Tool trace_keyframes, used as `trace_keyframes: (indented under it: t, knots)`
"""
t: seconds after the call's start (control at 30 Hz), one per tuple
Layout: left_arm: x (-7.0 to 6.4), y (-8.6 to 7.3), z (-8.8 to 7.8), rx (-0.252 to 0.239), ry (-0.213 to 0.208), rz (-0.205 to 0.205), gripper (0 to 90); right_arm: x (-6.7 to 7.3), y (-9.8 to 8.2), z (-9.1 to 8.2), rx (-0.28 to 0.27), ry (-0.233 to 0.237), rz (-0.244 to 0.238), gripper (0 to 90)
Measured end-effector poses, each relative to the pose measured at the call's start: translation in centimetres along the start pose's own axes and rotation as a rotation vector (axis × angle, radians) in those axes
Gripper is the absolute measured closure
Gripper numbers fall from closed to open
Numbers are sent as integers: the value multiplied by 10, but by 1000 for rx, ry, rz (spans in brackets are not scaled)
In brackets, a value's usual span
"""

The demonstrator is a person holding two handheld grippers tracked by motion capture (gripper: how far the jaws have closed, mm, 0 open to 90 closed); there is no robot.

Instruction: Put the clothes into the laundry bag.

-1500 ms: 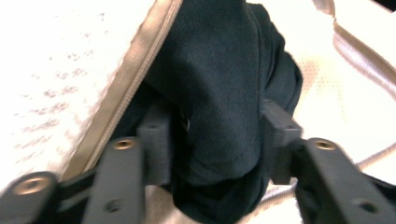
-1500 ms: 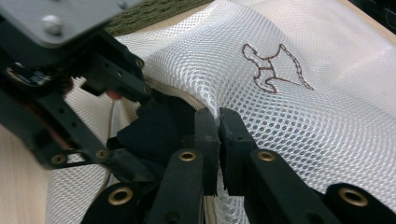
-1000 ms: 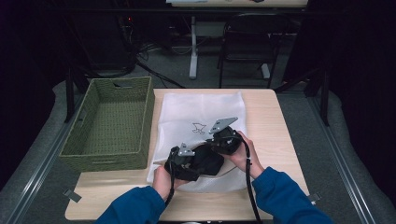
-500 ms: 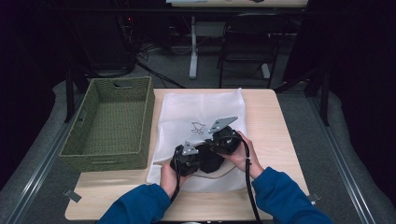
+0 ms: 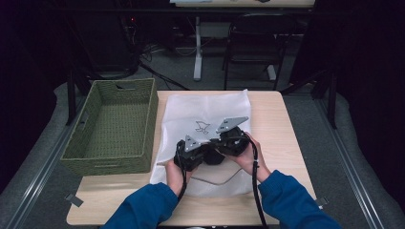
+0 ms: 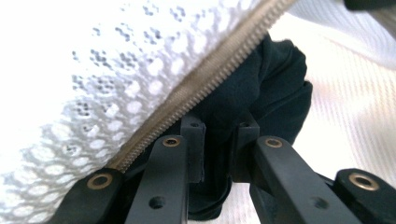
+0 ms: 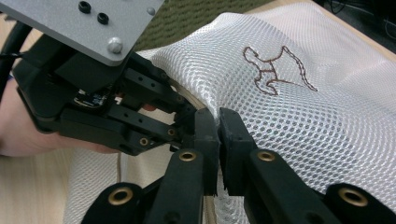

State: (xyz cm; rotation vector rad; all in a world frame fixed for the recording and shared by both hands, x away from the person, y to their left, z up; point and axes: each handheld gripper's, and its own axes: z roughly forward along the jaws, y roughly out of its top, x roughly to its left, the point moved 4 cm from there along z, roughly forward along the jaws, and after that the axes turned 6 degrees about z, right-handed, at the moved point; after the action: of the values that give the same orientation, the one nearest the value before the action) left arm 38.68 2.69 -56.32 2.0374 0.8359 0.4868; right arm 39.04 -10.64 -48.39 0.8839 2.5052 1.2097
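A white mesh bag (image 5: pixel 205 112) with a brown embroidered animal (image 7: pixel 273 70) lies flat on the table. Its beige zipper (image 6: pixel 210 79) runs along the open edge. A dark navy cloth (image 6: pixel 261 88) sits in that opening. My left gripper (image 6: pixel 219 149) has just been closing, and its pads now pinch a fold of the dark cloth. My right gripper (image 7: pixel 218 135) is shut on the mesh edge of the bag (image 7: pixel 289 116), tip to tip with the left gripper (image 7: pixel 187 116). In the high view both grippers (image 5: pixel 210 152) meet over the bag's near half.
A green woven basket (image 5: pixel 150 124) stands at the table's left, touching the bag's left edge. Bare wooden tabletop (image 5: pixel 282 129) shows to the right of the bag. Both cables trail back toward the person along the blue sleeves (image 5: pixel 286 200).
The left hand has edged slightly up and right, closer to the right gripper. The right hand and the bag have stayed in place.
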Motion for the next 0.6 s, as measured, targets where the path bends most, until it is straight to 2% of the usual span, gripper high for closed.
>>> trace_keyframes:
  t: [0.03, 0.07, 0.1, 0.2, 0.27, 0.37, 0.4, 0.5, 0.57, 0.6]
  knots:
    - [1, 0, 0, 9, -4, 7, 804, 0, 0, -1, -2, 4, 5, 874]
    - [0, -4, 3, 36, -24, -2, 791, -1, -1, 1, 10, 7, 6, 874]
    - [-1, -7, 4, 62, -36, 10, 780, -2, -3, 3, 21, 5, 4, 873]
    - [-2, -13, 7, 99, -65, 24, 708, -5, -10, 8, 50, 1, 11, 874]
    - [-3, -14, 6, 101, -74, 17, 643, -7, -10, 8, 51, 0, 13, 874]
    - [-5, -16, 4, 121, -86, 37, 533, -6, -10, 7, 50, -4, 11, 873]
    - [-8, -18, 1, 141, -91, 49, 492, -6, -10, 7, 50, -5, 9, 873]
    - [-10, -20, -2, 159, -97, 42, 382, -6, -10, 7, 52, -7, 13, 873]
    - [-11, -21, -9, 167, -98, 45, 350, -6, -10, 7, 52, -7, 11, 872]
    - [-13, -22, -16, 158, -98, 20, 337, -6, -10, 7, 51, -9, 12, 872]
